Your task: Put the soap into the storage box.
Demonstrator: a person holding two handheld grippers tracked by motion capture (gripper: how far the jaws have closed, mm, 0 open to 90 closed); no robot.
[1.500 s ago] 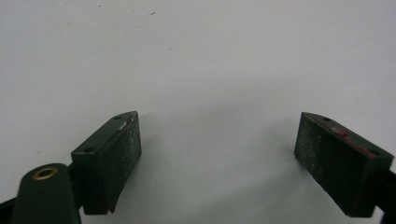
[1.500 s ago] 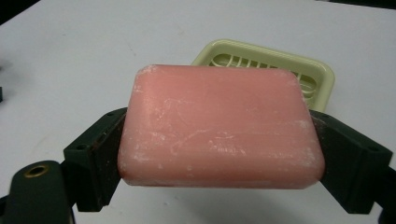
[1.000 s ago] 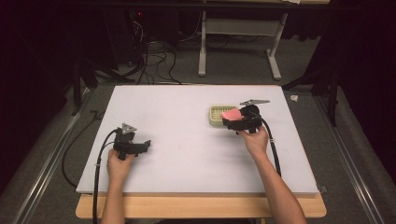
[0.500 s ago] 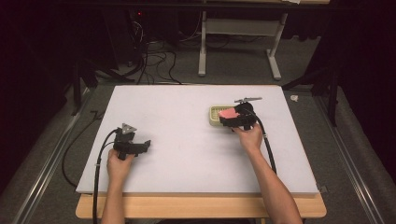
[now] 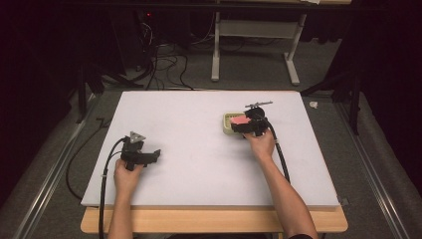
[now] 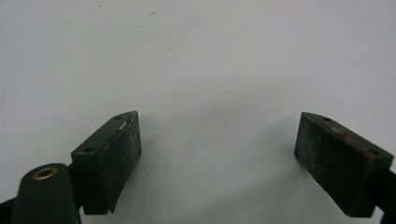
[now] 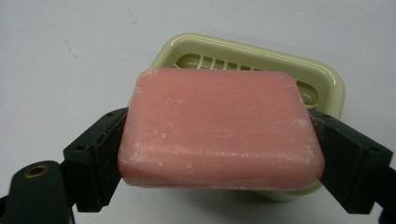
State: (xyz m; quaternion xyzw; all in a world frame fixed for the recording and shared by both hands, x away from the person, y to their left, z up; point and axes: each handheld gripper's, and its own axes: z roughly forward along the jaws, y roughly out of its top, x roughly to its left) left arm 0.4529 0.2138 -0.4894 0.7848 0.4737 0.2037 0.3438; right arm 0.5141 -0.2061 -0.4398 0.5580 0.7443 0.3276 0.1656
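White tabletop (image 5: 199, 149) on wooden board (image 5: 209, 221); grey carpet (image 5: 378, 174), dark room.

A pink rectangular bar of soap (image 7: 219, 128), with rounded corners and a whitish, slightly scuffed surface, is held level by its two short ends, above a pale green plastic soap dish (image 7: 322, 77). The dish, a rounded rectangle with a raised rim and a slotted floor, is set on the right half of the white tabletop (image 5: 199, 129). The soap (image 5: 240, 120) is seen over the dish (image 5: 228, 124).
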